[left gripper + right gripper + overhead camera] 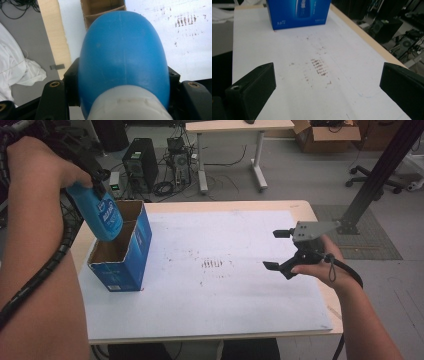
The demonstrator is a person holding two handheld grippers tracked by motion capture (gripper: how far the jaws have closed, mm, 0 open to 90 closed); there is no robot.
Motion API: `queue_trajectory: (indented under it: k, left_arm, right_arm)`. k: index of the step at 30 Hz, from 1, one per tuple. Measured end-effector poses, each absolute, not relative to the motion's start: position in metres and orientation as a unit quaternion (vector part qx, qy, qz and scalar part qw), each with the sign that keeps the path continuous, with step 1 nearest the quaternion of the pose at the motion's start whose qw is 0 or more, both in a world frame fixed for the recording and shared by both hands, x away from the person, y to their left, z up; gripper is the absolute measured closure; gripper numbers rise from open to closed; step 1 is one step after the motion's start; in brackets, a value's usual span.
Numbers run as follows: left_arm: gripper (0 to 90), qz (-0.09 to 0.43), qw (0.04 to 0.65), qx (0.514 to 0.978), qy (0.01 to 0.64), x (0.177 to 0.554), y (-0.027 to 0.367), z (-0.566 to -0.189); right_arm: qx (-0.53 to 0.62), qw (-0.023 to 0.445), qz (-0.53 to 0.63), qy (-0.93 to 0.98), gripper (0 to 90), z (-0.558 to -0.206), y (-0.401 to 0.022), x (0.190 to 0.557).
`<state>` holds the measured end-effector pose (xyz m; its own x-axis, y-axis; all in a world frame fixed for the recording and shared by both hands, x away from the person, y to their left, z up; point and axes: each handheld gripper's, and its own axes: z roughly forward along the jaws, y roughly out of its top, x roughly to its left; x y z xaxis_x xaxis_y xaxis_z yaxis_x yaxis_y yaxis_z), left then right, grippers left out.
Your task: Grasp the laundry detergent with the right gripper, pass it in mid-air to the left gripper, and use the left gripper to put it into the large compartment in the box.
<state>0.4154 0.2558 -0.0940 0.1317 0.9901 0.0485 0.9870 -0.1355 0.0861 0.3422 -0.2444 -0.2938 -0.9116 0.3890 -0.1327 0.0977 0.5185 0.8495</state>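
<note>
A blue plastic bottle (99,215) hangs bottom-down over the open top of a blue cardboard box (131,261) at the table's left side. My left gripper (96,181) is shut on the bottle's upper end. In the left gripper view the bottle (122,60) has a white cap end nearest the camera, and the box's brown inside (100,11) lies beyond it. My right gripper (276,249) is held open above the table's right part, nothing between its jaws. The right gripper view looks across the sheet to the box (298,13).
A white sheet (220,265) with brown smudges (213,264) covers the wooden table (300,207). Behind the table stand computer towers (141,164), cables, another desk (235,130) and a cardboard carton (327,135). A black slanted post (377,175) rises at the right.
</note>
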Motion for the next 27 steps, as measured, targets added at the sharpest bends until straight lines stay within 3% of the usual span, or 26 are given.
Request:
queue_trajectory:
  k: [15, 27]
  left_arm:
    - [38.6, 0.039, 0.013, 0.743, 0.668, 0.419, 0.266, -0.120]
    - [38.6, 0.033, 0.004, 0.739, 0.672, 0.423, 0.268, -0.144]
  right_arm:
    - [0.118, 0.124, 0.350, 0.921, 2.3, -0.267, -0.240, 0.363]
    - [0.118, 0.114, 0.324, 0.932, 2.3, -0.260, -0.238, 0.364]
